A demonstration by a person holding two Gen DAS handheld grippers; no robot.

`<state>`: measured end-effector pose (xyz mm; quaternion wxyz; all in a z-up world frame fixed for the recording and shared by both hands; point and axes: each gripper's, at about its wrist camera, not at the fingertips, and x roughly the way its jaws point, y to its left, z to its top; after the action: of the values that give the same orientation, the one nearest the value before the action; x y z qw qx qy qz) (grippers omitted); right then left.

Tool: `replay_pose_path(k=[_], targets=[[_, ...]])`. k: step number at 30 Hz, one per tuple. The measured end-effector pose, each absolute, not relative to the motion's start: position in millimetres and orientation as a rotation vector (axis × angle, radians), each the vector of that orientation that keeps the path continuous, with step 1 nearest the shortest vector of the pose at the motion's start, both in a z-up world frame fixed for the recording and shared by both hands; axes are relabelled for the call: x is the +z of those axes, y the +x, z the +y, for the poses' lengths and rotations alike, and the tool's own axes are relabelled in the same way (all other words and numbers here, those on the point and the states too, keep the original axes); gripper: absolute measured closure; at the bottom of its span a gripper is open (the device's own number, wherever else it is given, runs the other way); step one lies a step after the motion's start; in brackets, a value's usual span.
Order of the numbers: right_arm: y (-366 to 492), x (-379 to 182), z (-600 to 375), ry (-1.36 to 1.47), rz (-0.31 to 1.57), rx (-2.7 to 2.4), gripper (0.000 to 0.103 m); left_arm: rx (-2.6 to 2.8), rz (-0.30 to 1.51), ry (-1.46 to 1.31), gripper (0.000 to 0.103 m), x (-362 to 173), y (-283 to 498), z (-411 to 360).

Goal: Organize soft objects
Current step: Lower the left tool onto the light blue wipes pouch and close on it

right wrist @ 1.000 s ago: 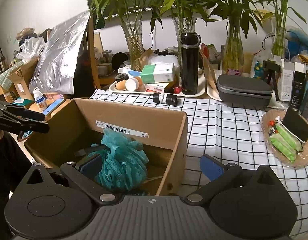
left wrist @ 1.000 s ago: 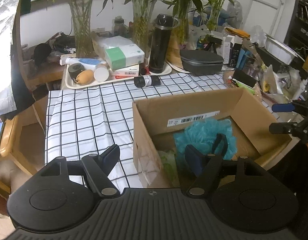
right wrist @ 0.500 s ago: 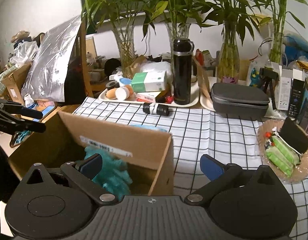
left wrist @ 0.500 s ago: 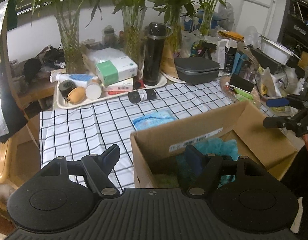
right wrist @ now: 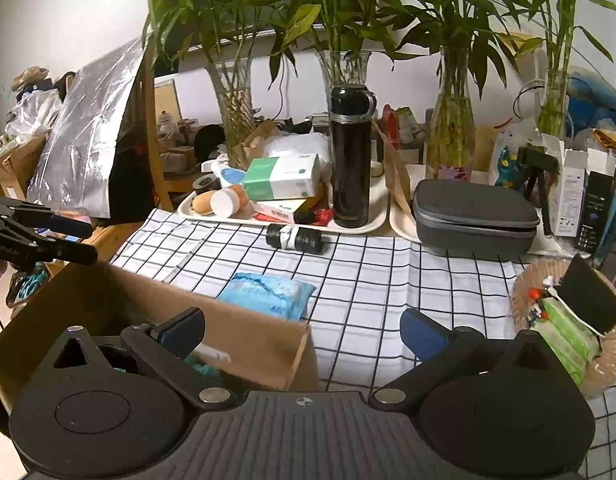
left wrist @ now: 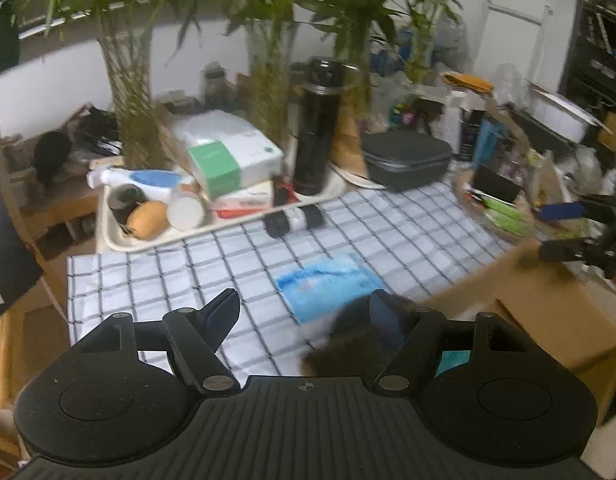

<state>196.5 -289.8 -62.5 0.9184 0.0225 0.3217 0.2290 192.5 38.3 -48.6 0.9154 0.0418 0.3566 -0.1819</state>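
In the left wrist view, the left gripper [left wrist: 304,312] fills the bottom of the frame, its jaws spread wide with nothing between them. Just above its right finger, near the centre, a blue soft pack [left wrist: 327,282] lies flat on the checked tablecloth [left wrist: 168,276]. The cardboard box [left wrist: 547,312] sits at the lower right (blurred here), a sliver of teal showing beside the gripper body. The right gripper [left wrist: 567,228] pokes in at the right edge over the box rim, jaws apart and empty.

In the right wrist view, the right gripper [right wrist: 304,328] spans the bottom, jaws wide and holding nothing; its left finger hangs over the cardboard box [right wrist: 248,344] at the lower left. The blue soft pack [right wrist: 268,294] rests on the checked tablecloth [right wrist: 387,280] just behind the box's far wall. A teal mesh sponge [right wrist: 202,368] peeks out inside the box. The left gripper [right wrist: 74,238] enters at the left edge, open and empty.
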Motion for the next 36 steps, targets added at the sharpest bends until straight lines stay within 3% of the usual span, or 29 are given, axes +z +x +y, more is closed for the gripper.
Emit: replay_pose_path(k=[36], targets=[[271,-81,-304,0.011,0.721,0.340,0.000,-0.638,0.814,0.395,0.032,-141,315,16]])
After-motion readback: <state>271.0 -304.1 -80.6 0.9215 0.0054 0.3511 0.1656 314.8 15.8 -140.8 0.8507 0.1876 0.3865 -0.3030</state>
